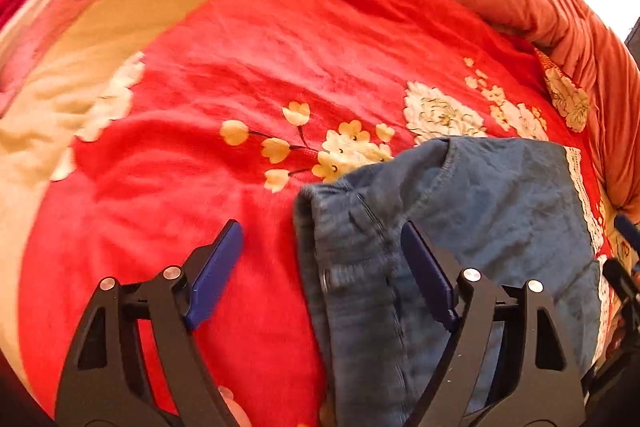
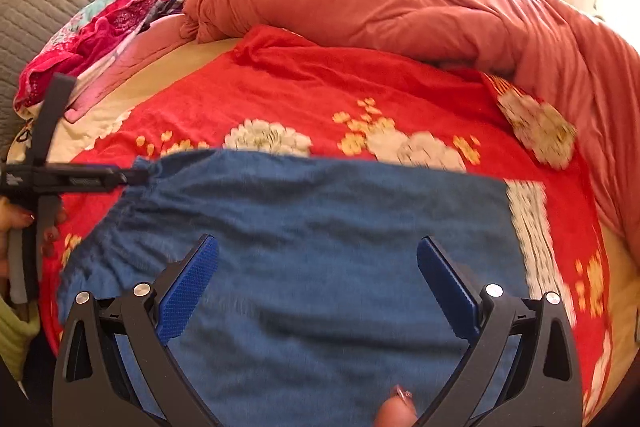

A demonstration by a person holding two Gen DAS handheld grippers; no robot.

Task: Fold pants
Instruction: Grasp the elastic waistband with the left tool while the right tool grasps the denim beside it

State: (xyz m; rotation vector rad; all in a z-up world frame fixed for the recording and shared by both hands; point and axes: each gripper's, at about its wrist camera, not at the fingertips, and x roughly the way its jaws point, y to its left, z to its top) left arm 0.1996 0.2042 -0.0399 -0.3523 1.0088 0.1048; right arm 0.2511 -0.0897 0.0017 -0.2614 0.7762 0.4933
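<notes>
we hold both grippers wide open — the left gripper (image 1: 322, 259) with its fingers either side of the folded edge of the pants (image 1: 460, 227), low and right in the left view. in the right view the right gripper (image 2: 318, 283) hovers over the pants (image 2: 320, 211) — a blue band across the middle, lying on the red blanket (image 2: 320, 87). the orange quilt (image 2: 400, 3) fills the top.

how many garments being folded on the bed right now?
1. The blue pants lie on the red floral blanket, under the right gripper and beside the left gripper. The pink bundle by the headboard is unidentifiable.
</notes>
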